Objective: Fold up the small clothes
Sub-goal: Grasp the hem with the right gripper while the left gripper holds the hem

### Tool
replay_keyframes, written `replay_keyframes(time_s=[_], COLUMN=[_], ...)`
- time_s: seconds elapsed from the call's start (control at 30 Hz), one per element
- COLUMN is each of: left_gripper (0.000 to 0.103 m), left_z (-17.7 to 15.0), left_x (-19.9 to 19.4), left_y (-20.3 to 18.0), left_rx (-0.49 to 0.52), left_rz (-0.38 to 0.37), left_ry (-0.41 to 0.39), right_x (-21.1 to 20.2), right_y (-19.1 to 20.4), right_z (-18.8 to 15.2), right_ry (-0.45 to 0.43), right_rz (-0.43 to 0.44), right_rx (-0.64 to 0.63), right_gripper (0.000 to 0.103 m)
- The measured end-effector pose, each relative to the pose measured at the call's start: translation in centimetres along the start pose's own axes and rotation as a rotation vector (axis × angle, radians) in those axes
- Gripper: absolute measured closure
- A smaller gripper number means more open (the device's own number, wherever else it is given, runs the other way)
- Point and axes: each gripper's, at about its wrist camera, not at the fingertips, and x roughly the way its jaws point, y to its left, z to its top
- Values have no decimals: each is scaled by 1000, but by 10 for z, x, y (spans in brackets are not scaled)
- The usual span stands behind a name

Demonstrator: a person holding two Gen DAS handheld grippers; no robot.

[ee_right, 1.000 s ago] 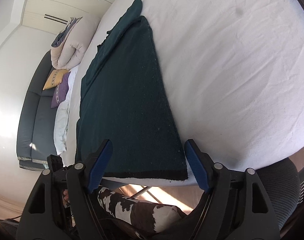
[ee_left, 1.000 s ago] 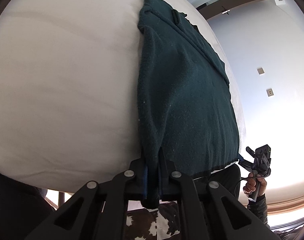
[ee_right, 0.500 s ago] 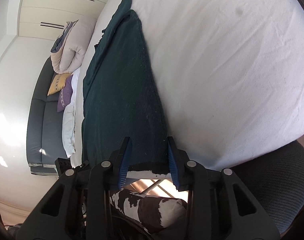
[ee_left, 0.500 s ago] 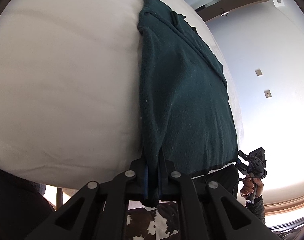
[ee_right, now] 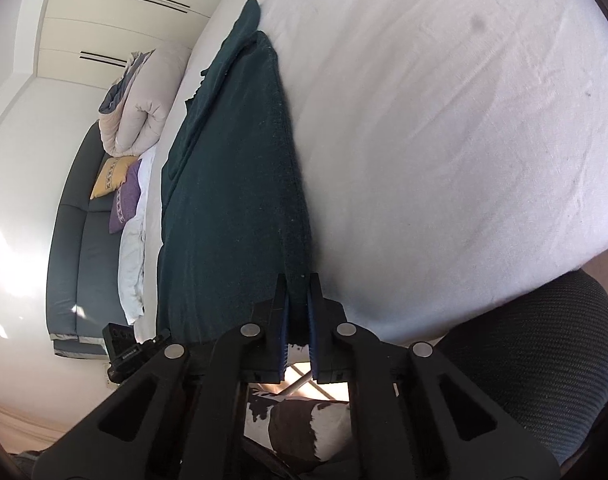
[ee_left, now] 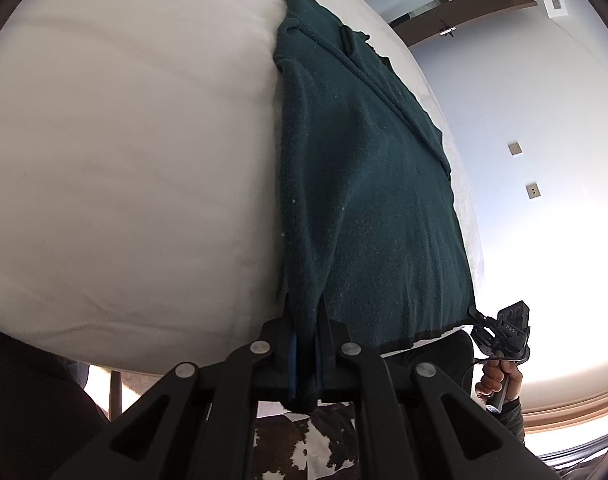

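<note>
A dark green knit garment [ee_left: 368, 200] lies flat on the white bed [ee_left: 123, 160], stretching away from me. My left gripper [ee_left: 304, 320] is shut on its near left hem corner. My right gripper [ee_right: 299, 292] is shut on the near right hem corner of the same garment [ee_right: 231, 184], which lies on the bed [ee_right: 444, 140]. The right gripper also shows in the left wrist view [ee_left: 502, 332], held in a hand at the garment's right corner. The left gripper shows in the right wrist view [ee_right: 123, 350] at the lower left.
A grey sofa [ee_right: 75, 216] with yellow and purple cushions [ee_right: 117, 184] and a rolled duvet [ee_right: 143, 108] stands beyond the bed's left side. A dark mesh chair [ee_right: 544, 360] is at the lower right. A cow-pattern rug [ee_right: 299, 420] lies below the bed edge.
My right gripper came in over the garment's near right hem corner and shut on it. My left gripper has stayed shut on the left corner.
</note>
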Motion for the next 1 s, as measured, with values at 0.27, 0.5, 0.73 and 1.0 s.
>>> replay_keyframes(time_s=[0.27, 0.5, 0.73, 1.0], left_gripper=[98, 99, 99, 99], left_z=[1, -3, -6, 18], left_x=[-16, -29, -27, -39], left_y=[-14, -13, -11, -26], left_rx=[-6, -40, -63, -60], left_rz=[-102, -171, -182, -279], left_ry=[-47, -95, -101, -135], right_x=[-28, -43, -45, -49], right_y=[11, 19, 19, 45], right_z=[3, -1, 2, 25], right_ry=[-95, -128, -131, -159], right_rz=[63, 79, 82, 132], right_rx=[-5, -18, -23, -52], right_gripper=[97, 97, 97, 97])
